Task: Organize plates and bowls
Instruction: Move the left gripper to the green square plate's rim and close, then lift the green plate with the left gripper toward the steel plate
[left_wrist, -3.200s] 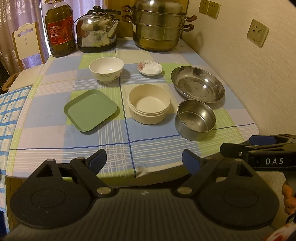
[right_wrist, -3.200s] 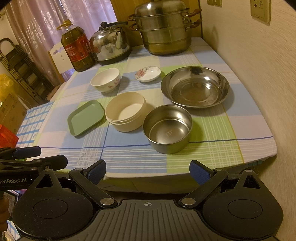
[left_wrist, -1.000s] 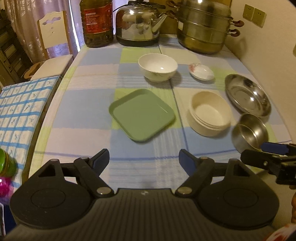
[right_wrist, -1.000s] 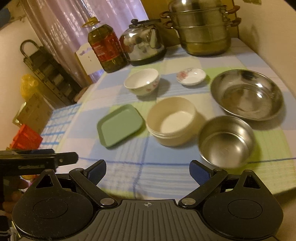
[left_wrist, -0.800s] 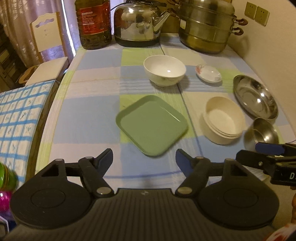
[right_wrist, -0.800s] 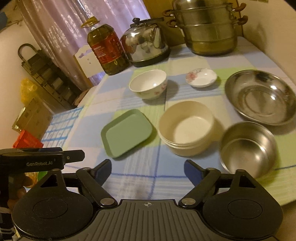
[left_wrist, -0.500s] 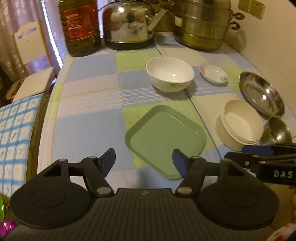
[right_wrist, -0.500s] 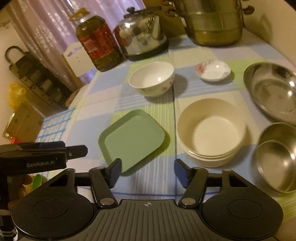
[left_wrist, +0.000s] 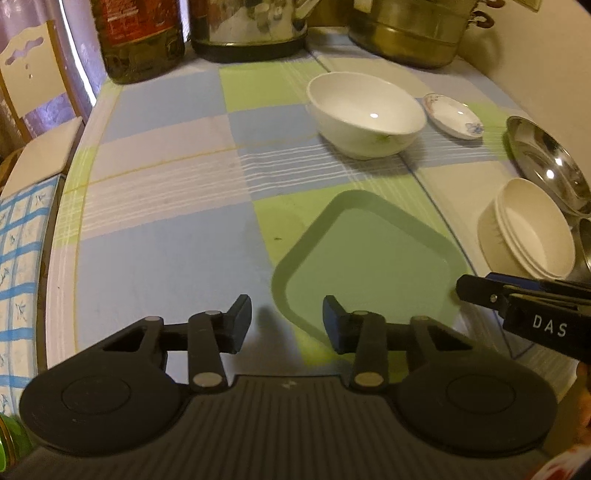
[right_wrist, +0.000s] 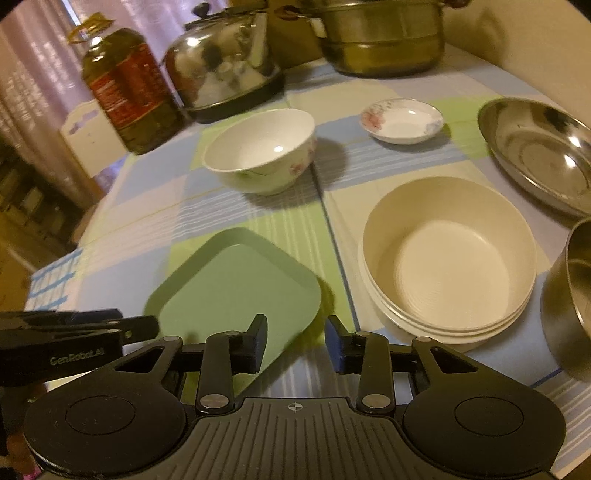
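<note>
Two parted hand-held grippers, left (left_wrist: 287, 319) and right (right_wrist: 295, 341), near one green plate (right_wrist: 236, 295), two white bowls.

Along the far edge of the checked tabletop (right_wrist: 155, 206) we see an oil bottle with a red label (right_wrist: 125, 88), a steel kettle (right_wrist: 225, 70) beside it, and a stacked steel steamer pot (right_wrist: 380, 33). We also note a white chair (left_wrist: 33, 110) left of the tabletop.

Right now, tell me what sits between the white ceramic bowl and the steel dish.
The small flowered saucer sits between the white ceramic bowl and the steel dish, touching neither. The right wrist view shows it best.
</note>
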